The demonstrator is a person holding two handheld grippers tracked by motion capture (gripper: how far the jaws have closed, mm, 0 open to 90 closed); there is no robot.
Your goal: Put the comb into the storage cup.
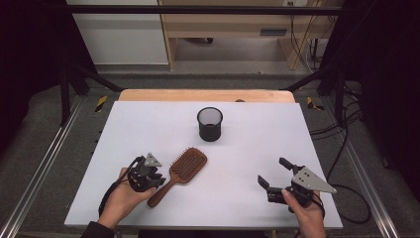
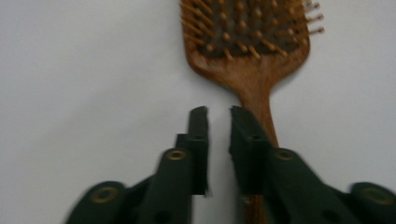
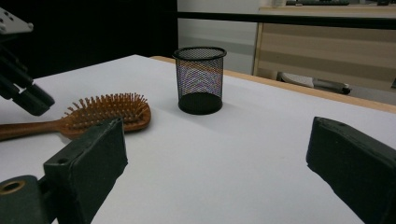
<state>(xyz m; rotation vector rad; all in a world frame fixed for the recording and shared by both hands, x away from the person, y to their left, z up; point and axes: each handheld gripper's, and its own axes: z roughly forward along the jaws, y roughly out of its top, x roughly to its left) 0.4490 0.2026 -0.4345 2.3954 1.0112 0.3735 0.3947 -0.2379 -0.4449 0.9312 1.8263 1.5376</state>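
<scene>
A wooden paddle hairbrush [image 1: 183, 168] lies bristles up on the white table [image 1: 257, 144], its handle pointing toward the near left. My left gripper [image 1: 157, 181] hovers at that handle; in the left gripper view its jaws [image 2: 218, 112] stand a narrow gap apart with nothing between them, and the hairbrush [image 2: 247, 46] handle runs under the right-hand jaw. My right gripper [image 1: 271, 171] rests at the near right with its jaws wide apart [image 3: 217, 154] and empty. A black mesh cup [image 1: 210, 124] stands upright beyond the brush. The right gripper view shows the cup [image 3: 200, 79], the hairbrush [image 3: 107, 112] and the left gripper [image 3: 23, 93].
A wooden strip [image 1: 205, 95] edges the table's far side. Metal rails [image 1: 44, 163] run along both sides of the table, and cables [image 1: 346, 148] trail on the floor at right. Open table surface lies between the brush and my right gripper.
</scene>
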